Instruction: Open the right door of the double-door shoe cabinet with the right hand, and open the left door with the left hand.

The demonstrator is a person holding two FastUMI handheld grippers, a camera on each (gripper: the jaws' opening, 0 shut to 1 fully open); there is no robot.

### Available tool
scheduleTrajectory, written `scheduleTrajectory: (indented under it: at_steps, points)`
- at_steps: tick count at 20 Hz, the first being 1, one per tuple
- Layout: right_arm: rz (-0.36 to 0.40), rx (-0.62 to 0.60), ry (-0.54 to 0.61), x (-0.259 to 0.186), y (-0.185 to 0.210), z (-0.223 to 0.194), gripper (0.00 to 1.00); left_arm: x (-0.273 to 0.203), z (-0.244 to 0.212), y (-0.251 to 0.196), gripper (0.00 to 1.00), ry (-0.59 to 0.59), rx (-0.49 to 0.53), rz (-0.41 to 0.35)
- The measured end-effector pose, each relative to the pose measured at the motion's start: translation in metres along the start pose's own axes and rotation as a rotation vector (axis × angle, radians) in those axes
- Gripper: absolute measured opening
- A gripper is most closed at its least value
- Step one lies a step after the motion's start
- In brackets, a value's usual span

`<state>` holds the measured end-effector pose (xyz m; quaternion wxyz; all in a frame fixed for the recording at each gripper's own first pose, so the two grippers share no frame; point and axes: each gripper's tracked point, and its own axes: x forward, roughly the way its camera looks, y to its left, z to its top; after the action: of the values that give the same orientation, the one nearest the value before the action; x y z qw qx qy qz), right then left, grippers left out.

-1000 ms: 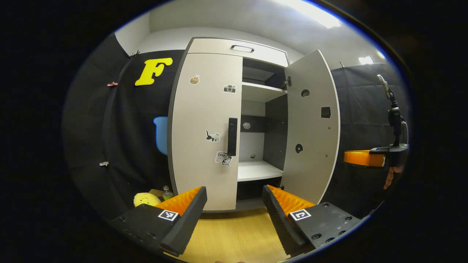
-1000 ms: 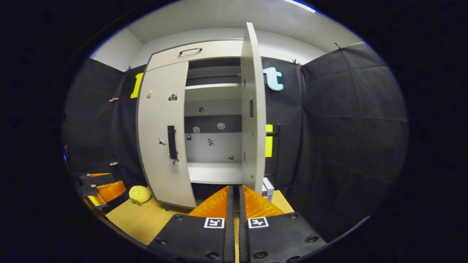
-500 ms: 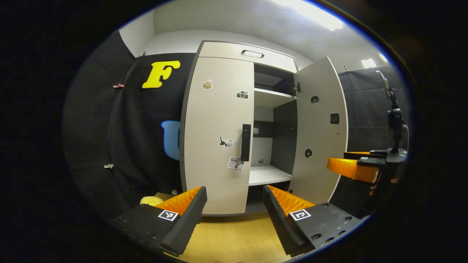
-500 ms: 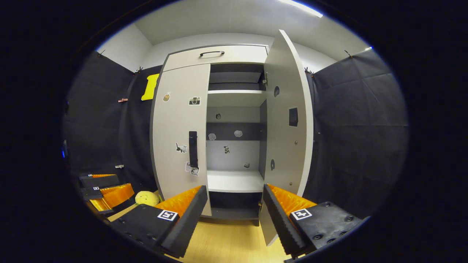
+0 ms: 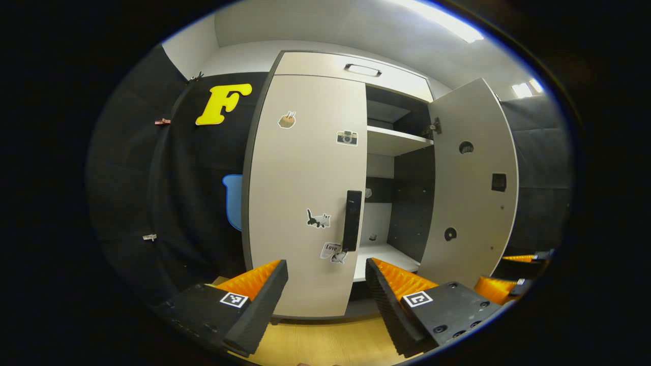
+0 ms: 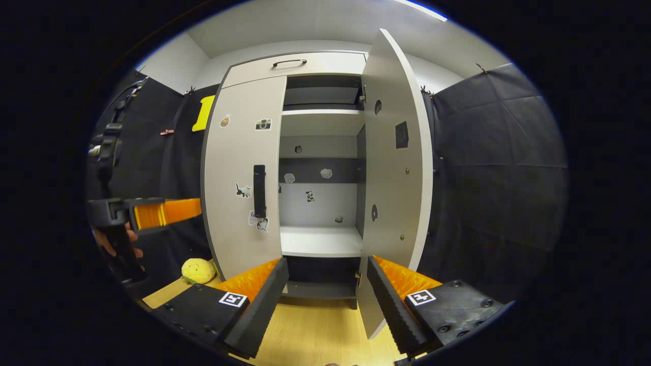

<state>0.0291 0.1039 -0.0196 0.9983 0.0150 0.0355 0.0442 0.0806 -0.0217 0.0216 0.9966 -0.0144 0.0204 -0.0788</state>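
Right door (image 6: pixel 391 152) stands swung wide, shelves (image 6: pixel 320 241) bare to see; left door (image 5: pixel 305 193) sits flat and closed, its black handle (image 5: pixel 352 219) untouched. Left tongs (image 5: pixel 325 284) spread apart, empty, just short of that handle. Right tongs (image 6: pixel 325 284) also spread, holding nothing, near the open door's lower edge. Yellow plush (image 6: pixel 198 270) lies on the floor by the cabinet.
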Motion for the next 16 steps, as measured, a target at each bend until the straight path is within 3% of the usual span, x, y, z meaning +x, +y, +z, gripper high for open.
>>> scheduleTrajectory:
  at_steps: [7,10,14,16]
  points:
    - [0.099,-0.026,0.035,0.01,0.001,-0.027,0.98,0.087,0.017,-0.033,0.95,0.009,0.016,-0.019]
    - [0.147,-0.047,0.036,0.016,0.002,-0.032,0.98,0.118,0.023,-0.041,0.92,-0.004,0.045,0.007]
    - [0.232,-0.031,0.056,0.02,0.015,-0.042,0.98,0.156,0.017,-0.043,0.86,0.022,0.057,0.049]
    - [0.265,-0.036,0.063,0.023,0.019,-0.046,0.98,0.169,0.017,-0.042,0.75,0.032,0.072,0.066]
